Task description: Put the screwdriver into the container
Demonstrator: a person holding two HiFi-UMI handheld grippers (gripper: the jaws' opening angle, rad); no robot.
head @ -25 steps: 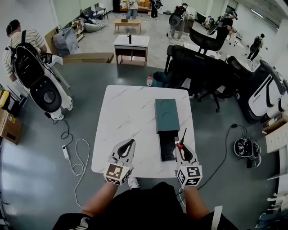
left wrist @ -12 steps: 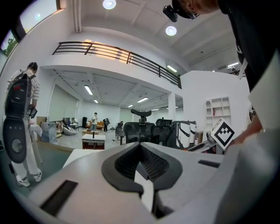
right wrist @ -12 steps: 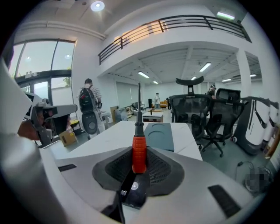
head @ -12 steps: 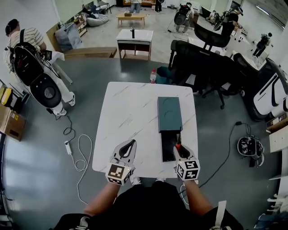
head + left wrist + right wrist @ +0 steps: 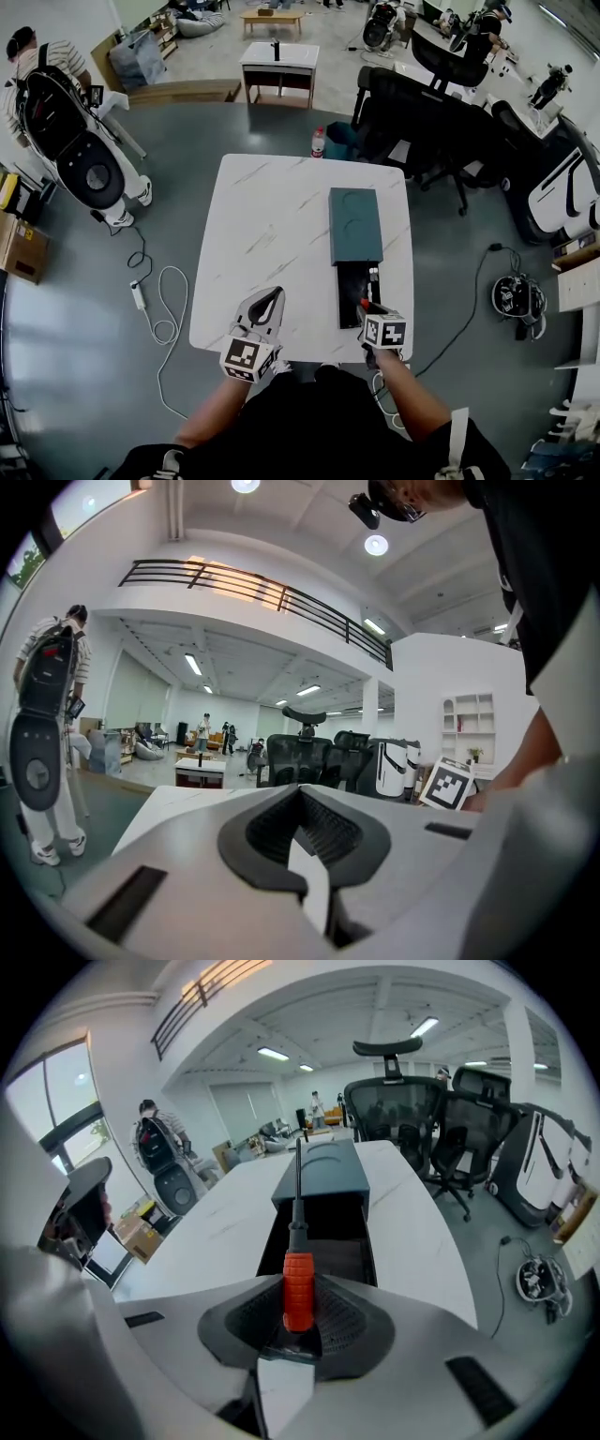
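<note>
Step in hand: delivery. The right tool point(image 5: 367, 307) clamps the screwdriver point(image 5: 297, 1283) by its orange handle, with the shaft pointing forward and down over the open black container point(image 5: 349, 292) on the bench point(image 5: 267, 225). Whether the tip already touches the container floor is unclear. The next move calls for lowering the shaft inside the walls, then parting the jaws. The left tool point(image 5: 268, 298) hovers near the bench edge, jaws together with nothing between them.

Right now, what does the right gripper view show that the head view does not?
Only the right gripper view: the right gripper shut on the orange handle of the screwdriver, shaft aimed at the open container. Only the head view: that gripper's marker cube, a bottle, a white floor cable. Both: the white table, container, teal lid.
</note>
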